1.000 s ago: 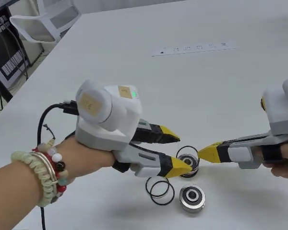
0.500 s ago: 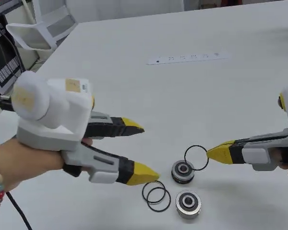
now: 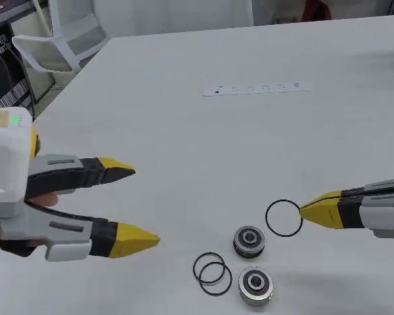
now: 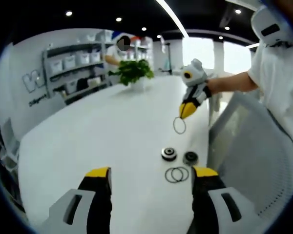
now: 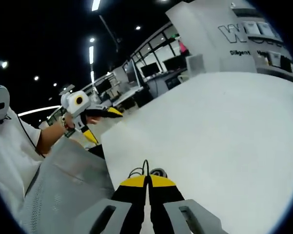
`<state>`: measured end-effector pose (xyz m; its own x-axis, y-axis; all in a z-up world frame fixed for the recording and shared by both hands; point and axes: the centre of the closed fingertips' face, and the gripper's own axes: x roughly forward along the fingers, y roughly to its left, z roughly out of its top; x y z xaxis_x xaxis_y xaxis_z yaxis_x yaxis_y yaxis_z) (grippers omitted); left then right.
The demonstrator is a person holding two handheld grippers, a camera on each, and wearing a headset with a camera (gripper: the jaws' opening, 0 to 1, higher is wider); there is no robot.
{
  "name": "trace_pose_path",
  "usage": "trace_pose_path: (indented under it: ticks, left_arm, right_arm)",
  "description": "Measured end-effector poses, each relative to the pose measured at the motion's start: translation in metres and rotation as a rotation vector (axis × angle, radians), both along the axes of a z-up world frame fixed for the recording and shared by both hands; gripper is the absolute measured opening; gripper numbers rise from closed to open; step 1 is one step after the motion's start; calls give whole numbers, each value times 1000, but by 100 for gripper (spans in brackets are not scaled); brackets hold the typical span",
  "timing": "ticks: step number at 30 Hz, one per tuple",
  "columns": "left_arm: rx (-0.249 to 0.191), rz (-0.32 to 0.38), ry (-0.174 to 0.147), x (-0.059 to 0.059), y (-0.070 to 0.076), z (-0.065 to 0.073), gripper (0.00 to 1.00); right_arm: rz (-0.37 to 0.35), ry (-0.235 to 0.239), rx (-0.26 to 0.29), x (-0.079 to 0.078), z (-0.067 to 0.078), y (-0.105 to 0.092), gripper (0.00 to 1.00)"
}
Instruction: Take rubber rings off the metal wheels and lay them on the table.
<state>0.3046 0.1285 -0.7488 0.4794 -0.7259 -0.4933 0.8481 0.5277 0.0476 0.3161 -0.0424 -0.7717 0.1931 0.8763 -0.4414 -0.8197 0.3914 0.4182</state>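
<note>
Two rubber rings [image 3: 212, 273] lie on the counter [image 3: 184, 131] by the metal wheels [image 3: 249, 241], while the fingers of your right gripper [image 3: 303, 210] pinch a third ring [image 3: 284, 218] not yet laid down, and those of your left gripper [image 3: 146, 207] stand apart.

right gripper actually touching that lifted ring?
Touching. Head view: right gripper tips pinch the rubber ring at its edge; right gripper view shows the jaws shut on it.
</note>
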Motion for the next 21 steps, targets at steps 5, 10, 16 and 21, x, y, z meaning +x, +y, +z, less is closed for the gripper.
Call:
trace_pose_path:
  ticks: [5,10,16,21]
  left_arm:
    - [-11,52,6,-9,16,0,69]
    - [-27,100,8,-17,26,0,70]
    - [-20,130,20,-27,35,-5,71]
    - [-44,168,20,-31,42,-2,71]
  right_arm:
    - [32,-36,-7,-2,12,1,0]
    - [83,-74,-40,-8,16,4,0]
    - [136,-109,-65,-14,22,11,0]
    - [183,-135,-89,-16,23,18,0]
